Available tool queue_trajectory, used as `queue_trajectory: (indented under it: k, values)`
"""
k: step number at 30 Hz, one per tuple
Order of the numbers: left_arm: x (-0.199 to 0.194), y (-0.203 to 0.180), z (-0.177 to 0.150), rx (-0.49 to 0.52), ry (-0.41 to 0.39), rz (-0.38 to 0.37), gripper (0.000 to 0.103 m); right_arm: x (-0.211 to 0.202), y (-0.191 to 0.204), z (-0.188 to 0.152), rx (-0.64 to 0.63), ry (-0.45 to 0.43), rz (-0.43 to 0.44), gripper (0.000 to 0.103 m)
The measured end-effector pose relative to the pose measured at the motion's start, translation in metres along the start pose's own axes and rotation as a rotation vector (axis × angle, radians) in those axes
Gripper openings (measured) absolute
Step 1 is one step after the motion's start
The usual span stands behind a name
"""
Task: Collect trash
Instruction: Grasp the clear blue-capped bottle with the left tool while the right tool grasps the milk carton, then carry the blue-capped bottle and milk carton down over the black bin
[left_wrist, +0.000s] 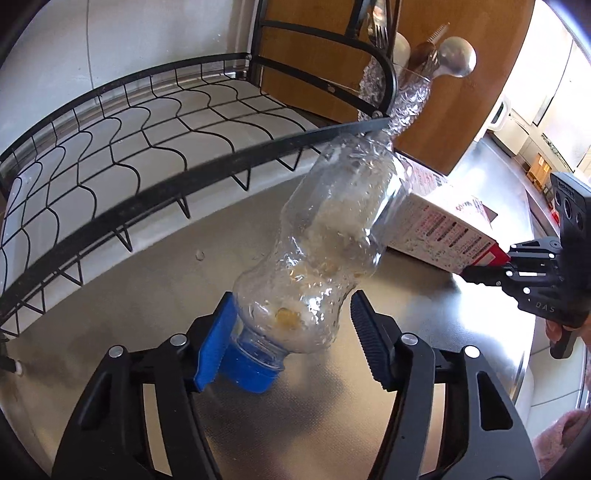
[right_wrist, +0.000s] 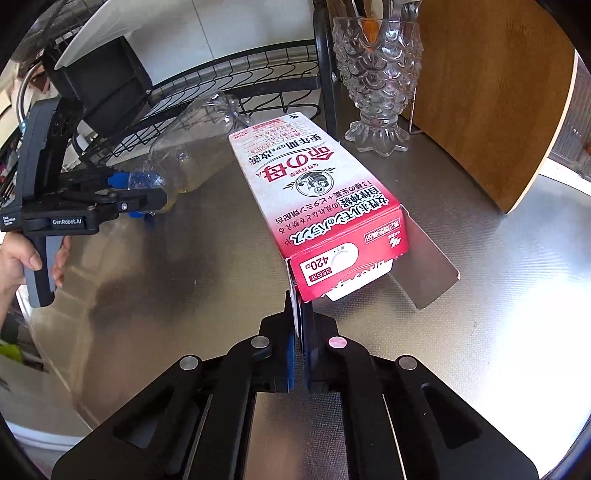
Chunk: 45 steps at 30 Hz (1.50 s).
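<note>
Box (right_wrist: 317, 195) reads "命の母", "420"; left claw (right_wrist: 147, 194) "GenRobot.AI"

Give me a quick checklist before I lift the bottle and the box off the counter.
1. Right tongs closed on a flap of the box: ok, though only a thin flap is pinched.
2. Left tongs gripping the bottle: not ok; the blue pad touches the neck end, the black pad stands clear.
3. Bottle cap on: ok.
4. Bottle free of the rack: cannot tell; its far end lies close to the rail.
5. Box clear of the glass vase: ok, a gap shows.
6. Box's other end flap closed: not ok, it hangs open.
</note>
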<state>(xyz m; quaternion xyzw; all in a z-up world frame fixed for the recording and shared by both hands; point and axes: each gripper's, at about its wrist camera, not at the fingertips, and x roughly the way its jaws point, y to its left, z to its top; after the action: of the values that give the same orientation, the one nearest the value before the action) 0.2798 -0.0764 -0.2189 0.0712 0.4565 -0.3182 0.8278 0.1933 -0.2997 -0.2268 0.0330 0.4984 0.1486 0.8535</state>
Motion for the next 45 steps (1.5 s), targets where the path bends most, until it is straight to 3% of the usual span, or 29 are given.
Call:
queue_trajectory:
  k: [10, 14, 16, 25, 36, 45]
  values:
    - [0.007, -0.023, -0.002, 0.041, 0.014, -0.048, 0.067, -0.007, -0.003, -0.003, 0.010, -0.007, -0.022, 0.004]
    - [0.013, -0.029, 0.000, 0.042, 0.029, -0.046, 0.064, -0.008, 0.002, -0.003, -0.005, -0.013, -0.023, 0.003]
    - [0.016, -0.033, 0.000, 0.046, 0.038, -0.043, 0.056, -0.008, 0.003, -0.004, -0.010, -0.013, -0.026, 0.002]
    - [0.004, -0.039, -0.009, 0.033, 0.015, -0.001, 0.056, -0.016, 0.010, -0.009, -0.018, -0.041, -0.038, 0.002]
    - [-0.043, -0.053, -0.033, -0.003, -0.025, 0.072, 0.055, -0.041, 0.034, -0.017, -0.055, -0.061, -0.045, 0.002]
    - [-0.105, -0.068, -0.079, -0.069, -0.067, 0.131, 0.055, -0.073, 0.066, -0.037, -0.076, -0.085, -0.020, 0.002]
